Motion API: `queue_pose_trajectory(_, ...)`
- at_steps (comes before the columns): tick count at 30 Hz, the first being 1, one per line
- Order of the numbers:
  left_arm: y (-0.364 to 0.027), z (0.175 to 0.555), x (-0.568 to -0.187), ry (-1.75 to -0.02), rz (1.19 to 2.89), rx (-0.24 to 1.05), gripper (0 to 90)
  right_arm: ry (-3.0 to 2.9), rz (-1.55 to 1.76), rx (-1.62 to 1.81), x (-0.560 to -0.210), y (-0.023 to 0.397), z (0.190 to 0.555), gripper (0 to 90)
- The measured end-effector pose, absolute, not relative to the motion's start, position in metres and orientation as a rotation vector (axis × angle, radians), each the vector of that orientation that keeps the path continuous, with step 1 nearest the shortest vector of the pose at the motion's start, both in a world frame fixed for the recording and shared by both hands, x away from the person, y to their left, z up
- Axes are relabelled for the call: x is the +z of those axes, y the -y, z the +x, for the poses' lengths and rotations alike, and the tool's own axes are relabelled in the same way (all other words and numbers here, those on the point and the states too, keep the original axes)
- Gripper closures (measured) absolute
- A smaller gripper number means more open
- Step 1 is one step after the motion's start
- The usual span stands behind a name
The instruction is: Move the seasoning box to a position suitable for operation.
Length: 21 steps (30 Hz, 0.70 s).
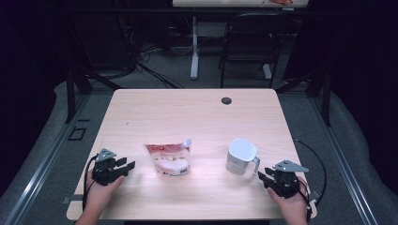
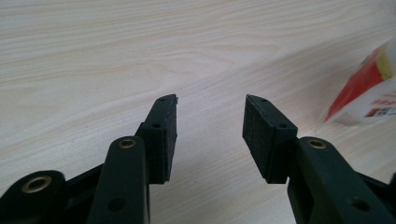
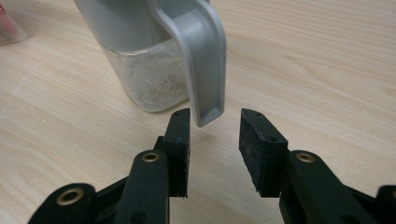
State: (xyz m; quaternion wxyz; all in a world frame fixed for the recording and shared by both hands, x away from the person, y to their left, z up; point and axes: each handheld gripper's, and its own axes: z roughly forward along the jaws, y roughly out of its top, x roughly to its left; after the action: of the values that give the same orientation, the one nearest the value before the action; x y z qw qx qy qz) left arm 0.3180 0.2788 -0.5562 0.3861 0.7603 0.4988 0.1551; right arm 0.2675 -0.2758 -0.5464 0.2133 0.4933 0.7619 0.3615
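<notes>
A red-and-white snack pouch (image 1: 169, 158) lies flat near the middle of the wooden table (image 1: 187, 112); its corner (image 2: 369, 88) shows at the right edge of the left gripper view. To its right stands a clear jug (image 1: 240, 157) with a white lid and a grey handle (image 3: 198, 51). My left gripper (image 1: 127, 164) rests left of the pouch, open, with bare table between its pads (image 2: 210, 121). My right gripper (image 1: 263, 177) sits just right of the jug, open; the handle's lower tip hangs just in front of the gap between its fingertips (image 3: 215, 114), untouched.
A round cable hole (image 1: 226, 101) sits near the table's far edge. Beyond the table stand a black chair (image 1: 248, 47) and a desk leg (image 1: 194, 47) on the grey floor. Cables trail from both grippers at the near edge.
</notes>
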Motion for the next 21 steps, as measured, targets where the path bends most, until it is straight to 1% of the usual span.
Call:
queue_pose_trajectory(9, -0.28, 0.317, -0.553, -1.253, 1.907, 0.412, 54.9, -2.102, 1.334, 1.016, -0.546, 0.271, 0.267, 67.6)
queue_pose_trajectory(13, -0.279, 0.317, -0.553, -1.25, 1.911, 0.421, 54.6, -2.116, 1.325, 1.011, -0.546, 0.27, 0.267, 67.2)
queue_pose_trajectory(21, -0.279, 0.314, -0.551, -1.236, 1.915, 0.396, 55.3, -2.121, 1.293, 1.012, -0.545, 0.264, 0.267, 65.4)
